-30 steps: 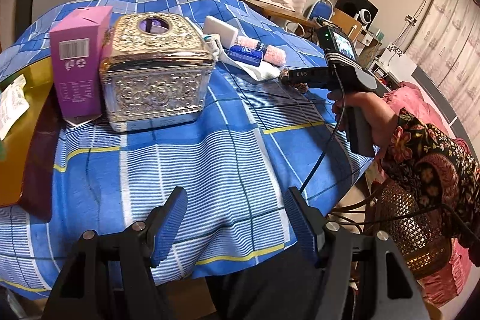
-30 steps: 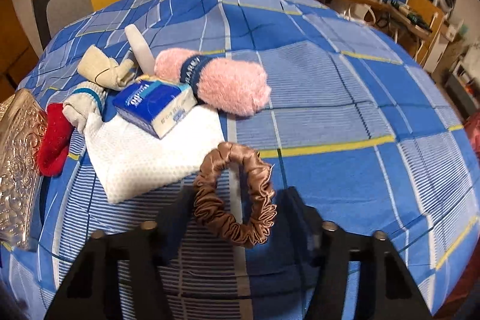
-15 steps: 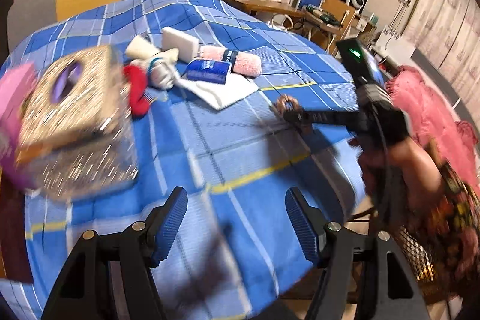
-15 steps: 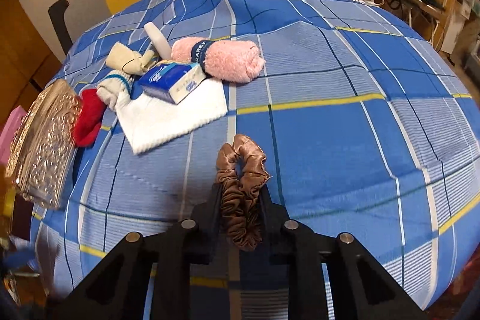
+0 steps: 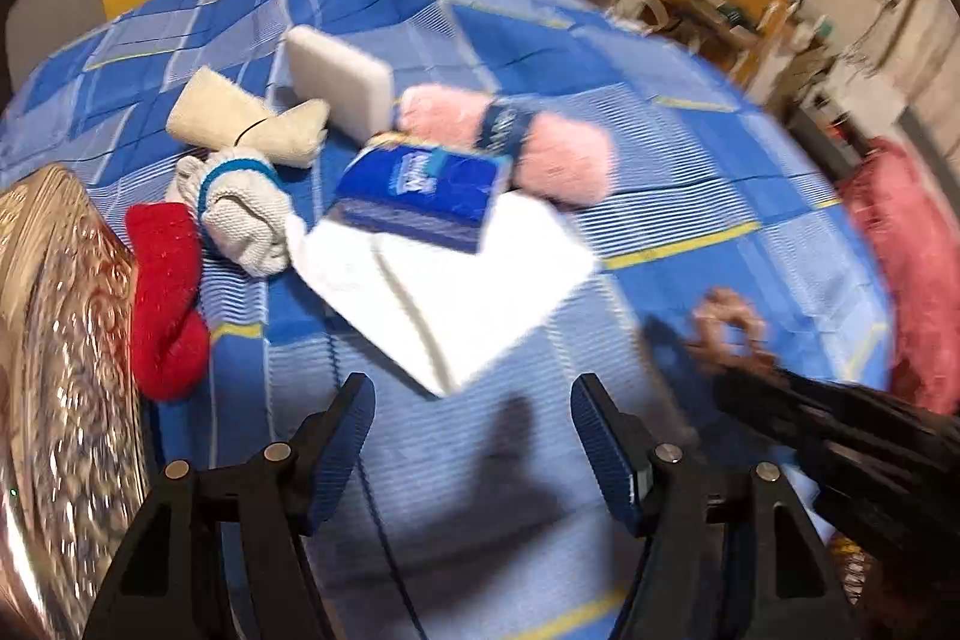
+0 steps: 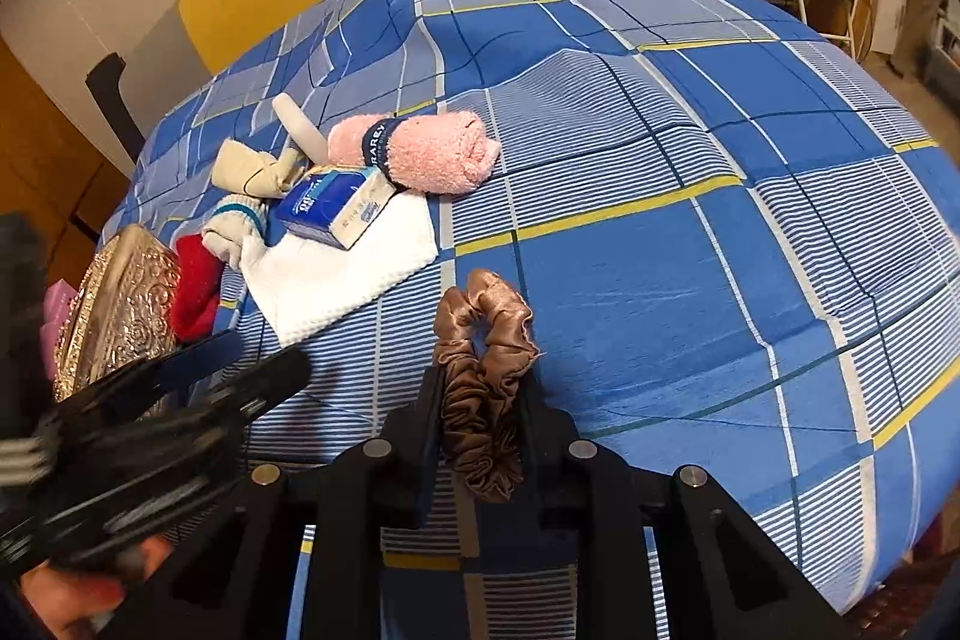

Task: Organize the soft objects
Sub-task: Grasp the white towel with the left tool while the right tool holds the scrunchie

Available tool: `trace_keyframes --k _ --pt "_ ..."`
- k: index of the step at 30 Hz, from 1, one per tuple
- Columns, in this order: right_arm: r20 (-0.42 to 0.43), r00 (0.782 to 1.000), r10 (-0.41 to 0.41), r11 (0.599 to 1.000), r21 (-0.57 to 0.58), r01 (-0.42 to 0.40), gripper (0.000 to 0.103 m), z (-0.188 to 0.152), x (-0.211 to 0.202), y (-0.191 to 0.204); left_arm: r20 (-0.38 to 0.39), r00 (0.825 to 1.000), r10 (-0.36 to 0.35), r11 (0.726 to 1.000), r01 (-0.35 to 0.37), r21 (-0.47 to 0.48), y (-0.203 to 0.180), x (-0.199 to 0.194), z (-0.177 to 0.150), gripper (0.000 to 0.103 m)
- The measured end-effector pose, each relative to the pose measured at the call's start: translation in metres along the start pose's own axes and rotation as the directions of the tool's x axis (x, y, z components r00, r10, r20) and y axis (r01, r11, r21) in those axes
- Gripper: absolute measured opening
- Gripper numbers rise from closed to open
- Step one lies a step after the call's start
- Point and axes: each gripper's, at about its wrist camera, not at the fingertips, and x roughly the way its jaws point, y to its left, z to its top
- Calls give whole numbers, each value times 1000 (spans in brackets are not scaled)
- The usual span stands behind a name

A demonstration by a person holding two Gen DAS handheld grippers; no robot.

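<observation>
The right tongs (image 6: pixel 483 418) are clamped on the brown scrunchie (image 6: pixel 486 340), lifting it for sorting; the left tongs (image 5: pixel 474 430) stand apart, empty, before the white cloth (image 5: pixel 444 292) just ahead.

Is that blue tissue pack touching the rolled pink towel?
Touching. In the right wrist view the tissue pack leans directly against the pink towel, no gap between.
</observation>
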Motion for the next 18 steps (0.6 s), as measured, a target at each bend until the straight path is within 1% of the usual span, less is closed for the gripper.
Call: trace_keyframes --k 3,5,6,7,9,10,12,15,16,18 --pt "1 999 39 999 24 -39 23 1 -2 -1 -10 999 41 999 -40 32 -1 18 6 69" --pt "2 999 53 998 34 -53 23 2 -2 -1 -3 999 46 998 -46 43 -1 25 8 67" --pt "2 999 53 998 34 -53 23 2 -2 -1 13 999 42 998 -42 43 0 25 8 53" --pt "3 999 52 998 36 -52 23 2 -3 -1 33 999 40 998 -42 47 -1 24 8 32" --pt "1 999 53 997 47 -53 23 3 -2 -3 46 998 34 997 -38 73 -5 23 9 21" --pt "0 998 55 997 53 -55 23 3 -2 -5 51 998 43 995 -48 90 -8 22 8 11" --pt "0 999 55 997 61 -54 23 3 -1 -7 86 995 40 991 -51 126 -14 11 3 6" --pt "2 999 53 997 61 -53 23 3 -2 -7 139 990 -9 988 -13 153 -19 -11 -6 4" --pt "3 999 53 997 60 -53 23 3 -2 -7 147 989 -17 986 -8 169 -20 -19 -13 4" --pt "3 999 49 997 56 -49 23 3 -2 -6 146 989 -37 985 12 171 -18 -26 -21 4"
